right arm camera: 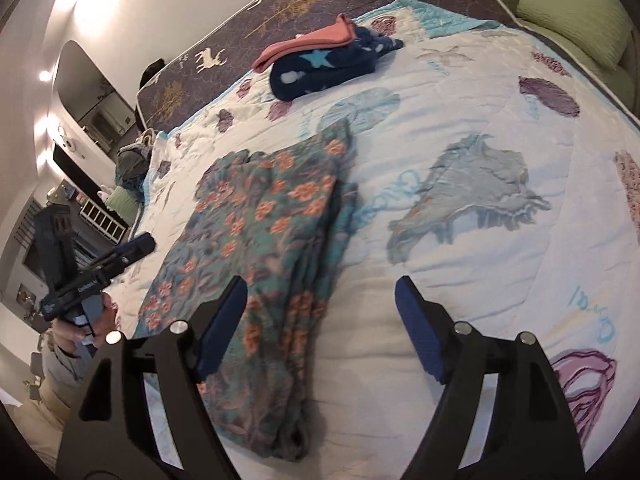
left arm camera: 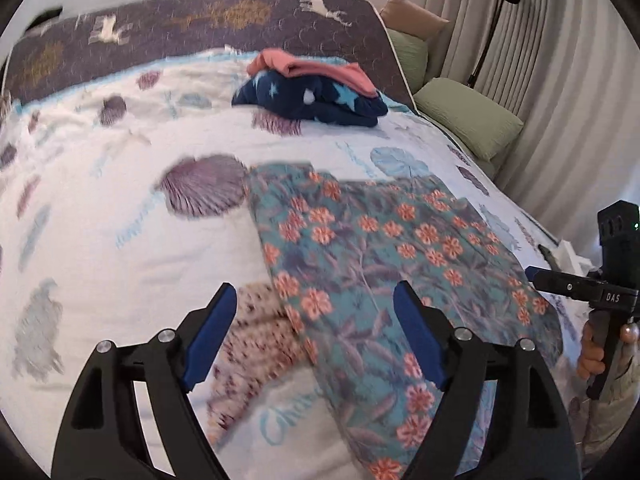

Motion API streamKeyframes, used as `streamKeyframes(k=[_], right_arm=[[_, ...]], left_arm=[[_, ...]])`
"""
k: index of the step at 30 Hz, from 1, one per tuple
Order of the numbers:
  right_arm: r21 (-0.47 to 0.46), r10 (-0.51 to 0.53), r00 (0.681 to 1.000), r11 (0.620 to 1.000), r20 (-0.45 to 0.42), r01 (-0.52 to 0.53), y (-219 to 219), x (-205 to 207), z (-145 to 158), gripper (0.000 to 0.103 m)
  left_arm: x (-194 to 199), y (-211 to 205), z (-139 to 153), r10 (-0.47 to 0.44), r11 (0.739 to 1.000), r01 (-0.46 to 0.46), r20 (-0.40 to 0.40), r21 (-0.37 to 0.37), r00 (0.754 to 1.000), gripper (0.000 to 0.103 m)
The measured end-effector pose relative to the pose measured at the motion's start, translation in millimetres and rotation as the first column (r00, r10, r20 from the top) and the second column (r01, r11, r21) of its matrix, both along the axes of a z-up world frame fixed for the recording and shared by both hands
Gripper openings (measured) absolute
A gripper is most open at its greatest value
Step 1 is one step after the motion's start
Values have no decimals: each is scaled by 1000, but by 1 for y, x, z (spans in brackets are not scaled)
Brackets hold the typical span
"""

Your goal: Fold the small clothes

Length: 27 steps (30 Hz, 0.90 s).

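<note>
The floral garment [left arm camera: 384,264] is spread flat on the quilt [left arm camera: 120,208]. The left gripper [left arm camera: 316,328] is held above it, jaws spread, cloth at twelve o'clock. The right gripper [right arm camera: 320,316] is held with jaws spread, the garment's edge by its left finger at ten o'clock.

Both my feeds are evenly lit with soft indoor light and few hard shadows. On the left wrist view the quilt [left arm camera: 120,208] smears with motion blur, worst low down around the speckled print. The right wrist view is sharper, though ceiling lights [right arm camera: 44,76] flare white at upper left. Fisheye bends the bed edges and curtain [left arm camera: 532,80], and black vignette rims every corner.
</note>
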State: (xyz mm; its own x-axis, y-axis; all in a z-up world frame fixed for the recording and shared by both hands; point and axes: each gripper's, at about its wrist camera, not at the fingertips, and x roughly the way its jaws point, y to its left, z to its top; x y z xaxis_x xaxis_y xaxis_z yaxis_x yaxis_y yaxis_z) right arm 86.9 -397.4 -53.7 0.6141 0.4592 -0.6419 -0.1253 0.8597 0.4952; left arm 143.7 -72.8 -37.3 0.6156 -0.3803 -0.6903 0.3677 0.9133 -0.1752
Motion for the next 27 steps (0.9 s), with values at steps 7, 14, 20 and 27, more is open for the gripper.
streamKeyframes(k=[7, 14, 20, 27], right_arm=[[105, 46, 999, 993, -22, -43, 3, 17, -16, 80], [153, 139, 990, 978, 12, -139, 15, 43, -18, 79], [100, 214, 977, 972, 10, -214, 36, 67, -17, 80], [183, 261, 965, 949, -1, -256, 34, 93, -24, 57]], left_arm=[[10, 1, -41, -41, 992, 24, -139, -121, 989, 82], [20, -3, -46, -84, 986, 64, -133, -152, 987, 83], [30, -6, -47, -104, 981, 79, -134, -180, 985, 84], [36, -14, -48, -161, 967, 131, -127, -219, 979, 88]])
